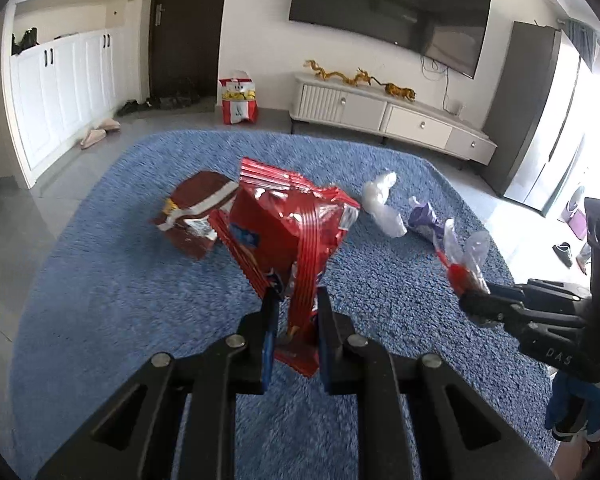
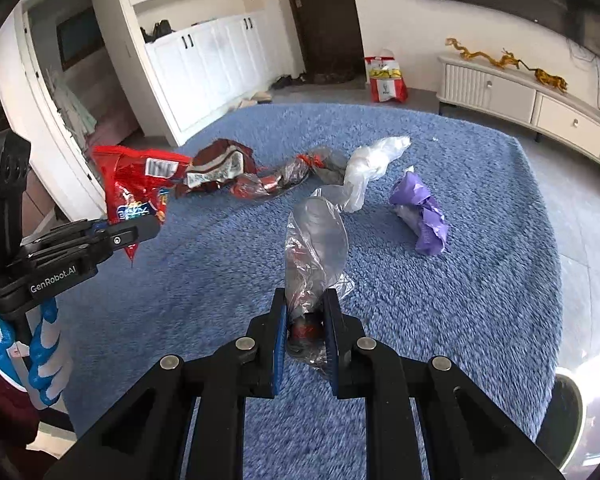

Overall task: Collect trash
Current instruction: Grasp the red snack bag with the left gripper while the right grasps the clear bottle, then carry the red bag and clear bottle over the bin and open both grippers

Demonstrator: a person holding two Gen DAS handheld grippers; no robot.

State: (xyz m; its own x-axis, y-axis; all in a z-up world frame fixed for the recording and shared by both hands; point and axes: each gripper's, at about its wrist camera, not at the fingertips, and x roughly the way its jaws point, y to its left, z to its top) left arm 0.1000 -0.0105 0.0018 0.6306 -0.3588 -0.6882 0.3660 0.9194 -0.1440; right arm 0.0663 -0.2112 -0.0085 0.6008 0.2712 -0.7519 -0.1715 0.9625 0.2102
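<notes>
My left gripper [image 1: 296,320] is shut on a red snack bag [image 1: 296,224] and holds it above the blue rug [image 1: 140,300]; the bag also shows in the right wrist view [image 2: 136,184]. My right gripper [image 2: 306,320] is shut on a clear plastic wrapper with a red bit [image 2: 314,248], also lifted; it shows in the left wrist view [image 1: 466,264]. On the rug lie a brown wrapper [image 2: 220,164], a clear and red wrapper [image 2: 284,178], a white plastic bag [image 2: 368,168] and a purple wrapper [image 2: 422,212].
The rug covers a grey tiled floor. A white TV cabinet [image 1: 392,116] stands at the back right under a wall TV. A red and white shopping bag [image 1: 238,98] stands near the dark door. White cupboards [image 1: 60,88] line the left wall, with slippers [image 1: 100,130] beside them.
</notes>
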